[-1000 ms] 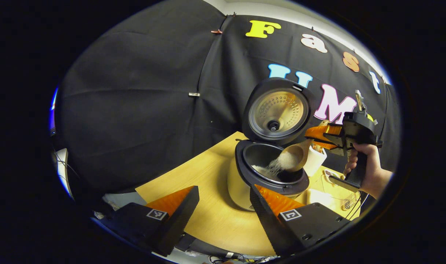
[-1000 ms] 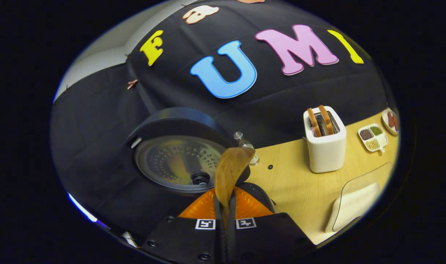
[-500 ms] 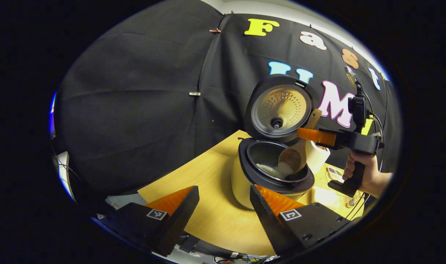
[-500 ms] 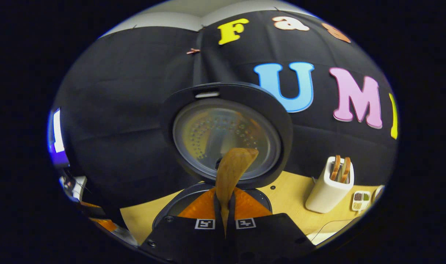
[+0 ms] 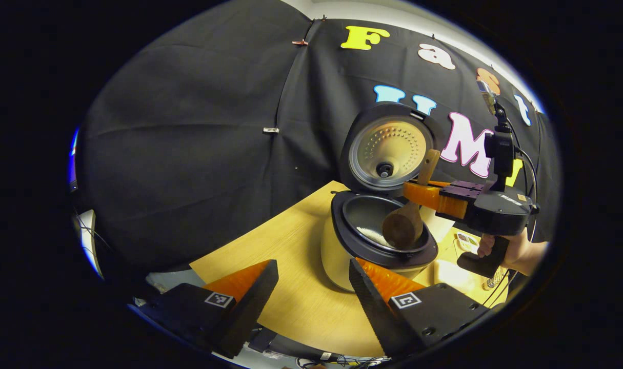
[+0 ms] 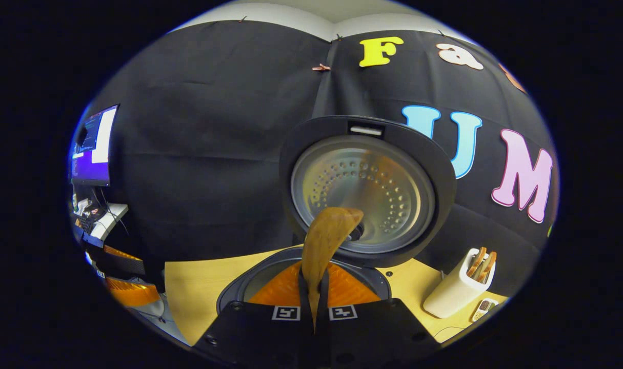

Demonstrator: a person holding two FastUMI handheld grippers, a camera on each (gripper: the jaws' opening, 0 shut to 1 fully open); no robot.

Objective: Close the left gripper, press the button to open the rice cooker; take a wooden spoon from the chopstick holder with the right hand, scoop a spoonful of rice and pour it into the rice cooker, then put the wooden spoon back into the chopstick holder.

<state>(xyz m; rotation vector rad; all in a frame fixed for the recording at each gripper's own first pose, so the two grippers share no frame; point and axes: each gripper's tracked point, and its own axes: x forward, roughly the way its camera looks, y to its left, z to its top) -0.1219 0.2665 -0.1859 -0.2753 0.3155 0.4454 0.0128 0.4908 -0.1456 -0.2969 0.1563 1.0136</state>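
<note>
The cream rice cooker (image 5: 337, 256) stands on the wooden table with its lid (image 5: 388, 151) tipped up and open. White rice (image 5: 366, 234) lies in the dark inner pot. A hand holds my right gripper (image 5: 414, 192) above the pot, shut on the handle of the wooden spoon (image 5: 399, 229), whose bowl hangs turned down inside the rim. In the right gripper view the spoon handle (image 6: 327, 236) sticks up from between the closed fingers of my right gripper (image 6: 314, 287), in front of the lid (image 6: 365, 189). My left gripper (image 5: 312, 271) stands open near the table's front edge, left of the cooker, holding nothing.
A white toaster (image 6: 457, 289) with bread slices stands right of the cooker, with a small divided tray (image 6: 483, 307) beside it. A monitor (image 6: 93, 146) and a cluttered shelf sit beyond the table's left end. Bare table (image 5: 270, 256) stretches left of the cooker.
The right gripper has rolled over and shifted left above the pot. The spoon's bowl has turned face down, and its rice has fallen into the cooker. The left gripper has stayed put.
</note>
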